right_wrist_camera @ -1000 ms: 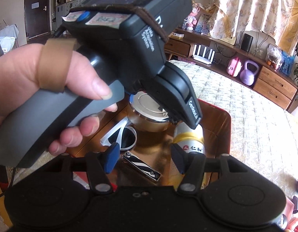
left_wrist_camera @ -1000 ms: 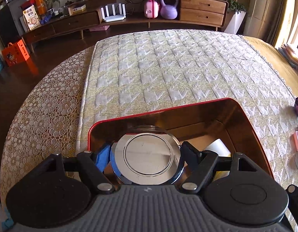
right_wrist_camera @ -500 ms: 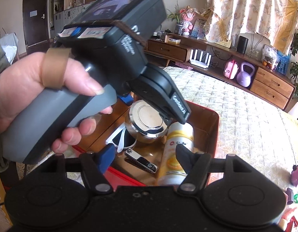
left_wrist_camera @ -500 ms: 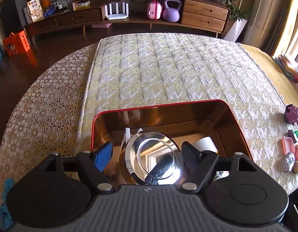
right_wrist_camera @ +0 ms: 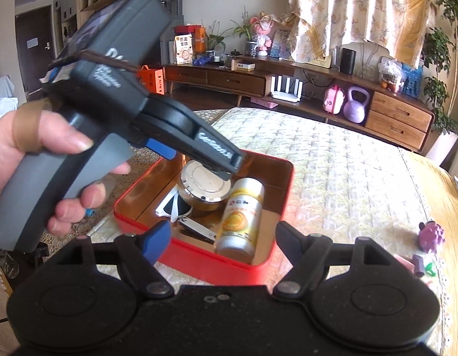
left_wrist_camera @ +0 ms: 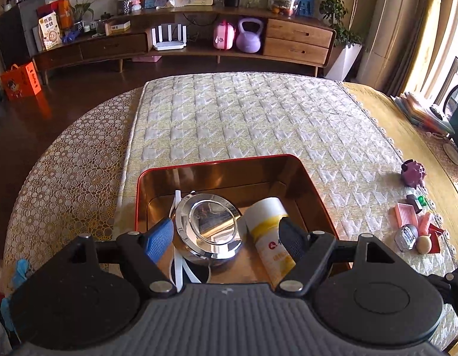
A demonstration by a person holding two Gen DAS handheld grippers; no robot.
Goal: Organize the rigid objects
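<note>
A red tray (left_wrist_camera: 217, 160) with a shiny copper inside lies on the quilted bed. In it stand a round silver tin (left_wrist_camera: 208, 225), a white and yellow bottle (left_wrist_camera: 270, 237) lying on its side, white sunglasses (right_wrist_camera: 172, 207) and a nail clipper (right_wrist_camera: 196, 231). My left gripper (left_wrist_camera: 227, 237) is open and empty, raised above the tin. It also shows in the right wrist view (right_wrist_camera: 199, 154), held by a hand over the tray. My right gripper (right_wrist_camera: 223, 237) is open and empty, near the tray's front edge (right_wrist_camera: 229, 273).
Small items lie at the bed's right edge: a purple toy (left_wrist_camera: 413, 173), a pink box (left_wrist_camera: 405, 215), a small clock (left_wrist_camera: 405, 237) and other bits. A wooden sideboard (left_wrist_camera: 199, 41) with a purple kettlebell (left_wrist_camera: 249, 37) stands beyond the bed.
My left gripper has let go of the silver tin, left it in the tray, and lifted up and back. My right gripper has pulled back from the tray.
</note>
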